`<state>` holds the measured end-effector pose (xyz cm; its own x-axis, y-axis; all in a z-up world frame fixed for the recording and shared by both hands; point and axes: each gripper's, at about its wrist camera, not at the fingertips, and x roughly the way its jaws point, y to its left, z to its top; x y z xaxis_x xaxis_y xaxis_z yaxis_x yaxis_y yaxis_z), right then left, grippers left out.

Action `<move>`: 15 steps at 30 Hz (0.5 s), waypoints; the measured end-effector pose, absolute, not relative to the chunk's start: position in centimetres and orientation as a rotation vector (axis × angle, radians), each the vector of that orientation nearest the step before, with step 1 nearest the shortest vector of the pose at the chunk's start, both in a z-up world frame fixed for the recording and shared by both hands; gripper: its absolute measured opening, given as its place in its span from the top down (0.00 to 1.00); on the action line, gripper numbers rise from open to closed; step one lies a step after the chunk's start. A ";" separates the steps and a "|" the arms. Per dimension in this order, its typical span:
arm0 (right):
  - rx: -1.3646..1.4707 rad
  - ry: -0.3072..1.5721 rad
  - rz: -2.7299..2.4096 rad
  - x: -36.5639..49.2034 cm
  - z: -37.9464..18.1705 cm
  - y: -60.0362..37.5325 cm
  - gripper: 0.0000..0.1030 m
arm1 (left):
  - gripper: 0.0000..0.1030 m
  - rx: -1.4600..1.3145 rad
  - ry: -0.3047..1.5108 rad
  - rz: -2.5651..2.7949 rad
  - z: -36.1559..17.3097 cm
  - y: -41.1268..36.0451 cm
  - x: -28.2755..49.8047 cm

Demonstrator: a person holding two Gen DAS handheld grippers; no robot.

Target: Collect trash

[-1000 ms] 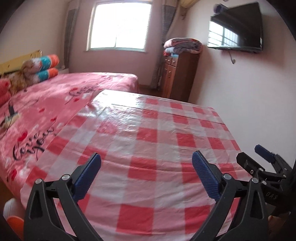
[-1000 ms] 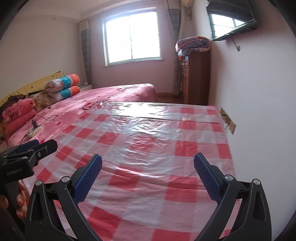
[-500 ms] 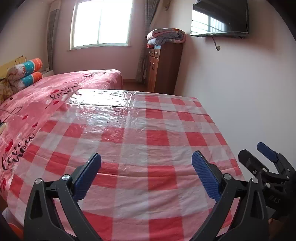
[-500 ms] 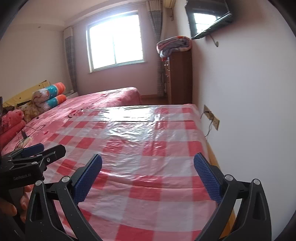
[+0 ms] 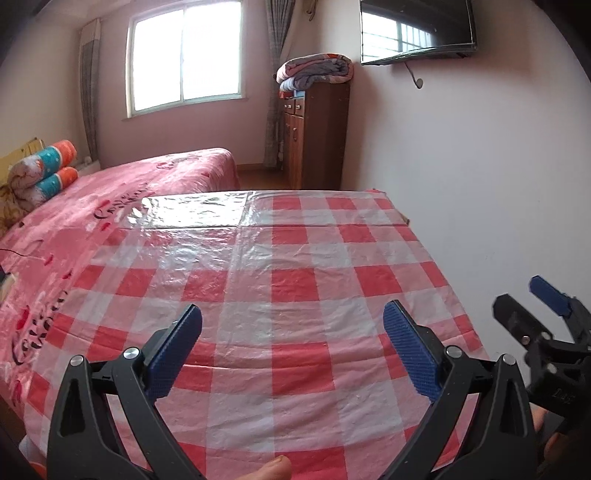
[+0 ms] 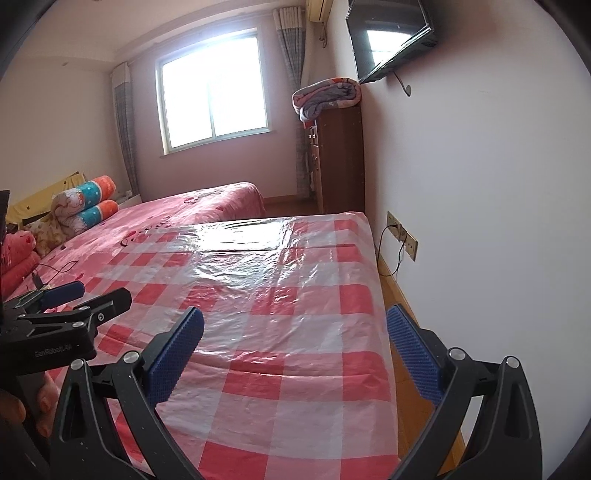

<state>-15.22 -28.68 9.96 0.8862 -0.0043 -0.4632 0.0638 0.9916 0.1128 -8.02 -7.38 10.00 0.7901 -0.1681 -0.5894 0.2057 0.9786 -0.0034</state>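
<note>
No trash shows in either view. A table under a glossy red-and-white checked plastic cloth fills the foreground, and its top is bare. My left gripper hovers open over the near edge, nothing between its blue pads. My right gripper is also open and holds nothing, over the cloth near the table's right edge. Each gripper shows in the other's view: the right gripper at the far right, the left gripper at the left, held by a hand.
A bed with a pink cover adjoins the table's left side, rolled bedding at its head. A wooden cabinet stands by the white wall under a TV. A wall socket and a narrow floor strip lie right of the table.
Both views have swung to the right toward the wall, so the bed takes up less of the picture and the floor strip shows. Both grippers stayed open.
</note>
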 end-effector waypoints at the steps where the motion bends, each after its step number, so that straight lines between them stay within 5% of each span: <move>1: 0.125 0.475 -0.037 -15.3 10.0 -28.7 0.05 | 0.04 0.069 0.625 -0.197 10.0 -7.5 -8.0; 15: 0.140 0.430 -0.041 -16.6 10.9 -29.1 0.05 | 0.04 0.041 0.611 -0.203 10.5 -7.8 -8.1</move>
